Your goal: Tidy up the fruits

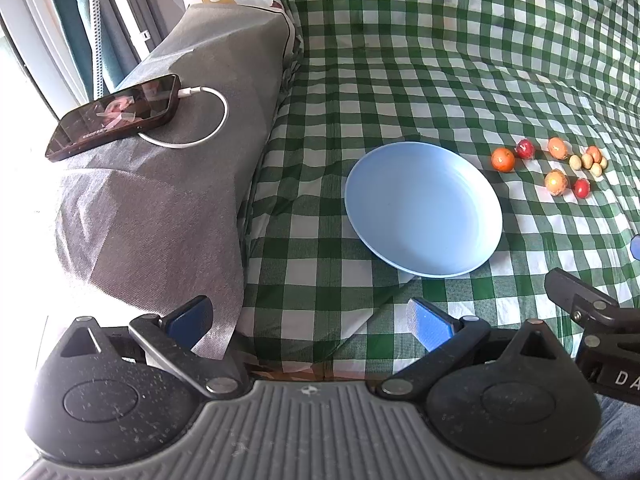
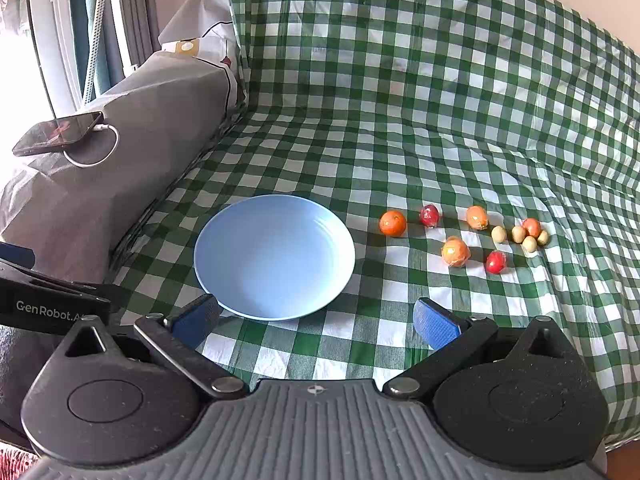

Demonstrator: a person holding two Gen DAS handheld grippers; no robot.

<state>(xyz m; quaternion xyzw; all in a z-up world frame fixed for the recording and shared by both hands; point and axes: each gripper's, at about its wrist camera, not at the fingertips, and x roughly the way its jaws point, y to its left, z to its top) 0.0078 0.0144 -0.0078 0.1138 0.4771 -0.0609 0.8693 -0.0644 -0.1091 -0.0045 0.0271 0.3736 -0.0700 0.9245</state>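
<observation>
Both claws gape empty; the fruits lie at one o'clock from the right claw, nearer than the left claw.

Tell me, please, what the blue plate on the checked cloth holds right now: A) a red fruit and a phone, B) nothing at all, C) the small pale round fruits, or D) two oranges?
B: the blue plate shows only its bare surface in both wrist views, while the fruits, such as the nearest orange and the small pale fruits, all lie on the checked cloth to its right.
</observation>
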